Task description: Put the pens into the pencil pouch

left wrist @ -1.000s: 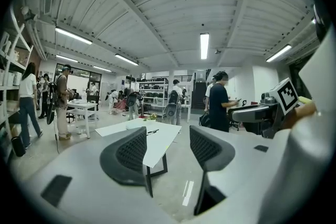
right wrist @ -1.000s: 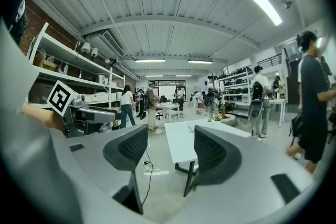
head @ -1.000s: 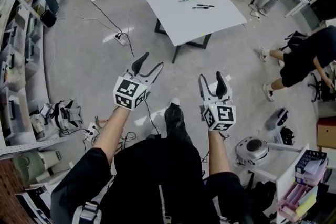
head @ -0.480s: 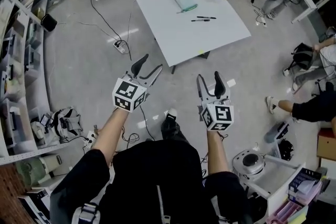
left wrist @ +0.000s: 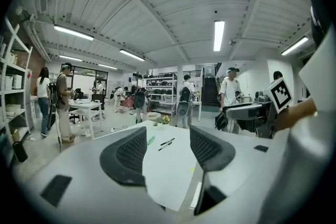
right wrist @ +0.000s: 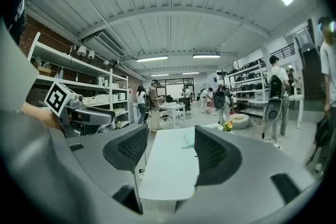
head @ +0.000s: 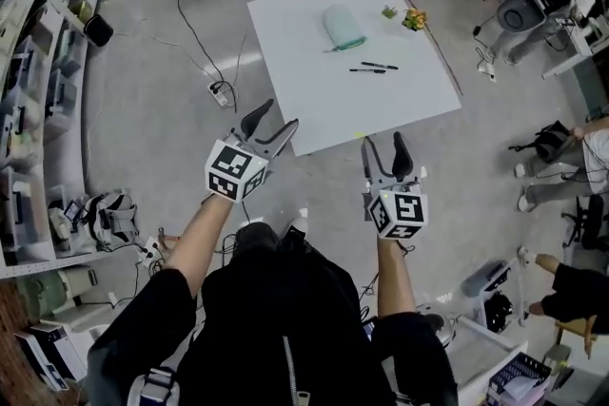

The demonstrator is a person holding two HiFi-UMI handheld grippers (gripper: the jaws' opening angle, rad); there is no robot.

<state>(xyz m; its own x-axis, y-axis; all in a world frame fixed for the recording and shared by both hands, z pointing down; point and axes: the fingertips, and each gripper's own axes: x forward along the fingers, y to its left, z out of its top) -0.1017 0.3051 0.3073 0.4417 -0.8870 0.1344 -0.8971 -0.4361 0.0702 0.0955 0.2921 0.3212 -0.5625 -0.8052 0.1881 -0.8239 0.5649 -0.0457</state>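
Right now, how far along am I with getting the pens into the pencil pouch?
Nothing is done yet. Both pens lie on the white table, near the green pencil pouch but not in it. In hand: nothing. The left gripper and right gripper are open and empty, well short of the pens. Left to do: reach the table, pick up each pen and put it in the pouch.

pens [head: 373, 67]: too small for detail | pencil pouch [right wrist: 188, 138]: partly behind a jaw of right hand-held gripper [right wrist: 170, 132]
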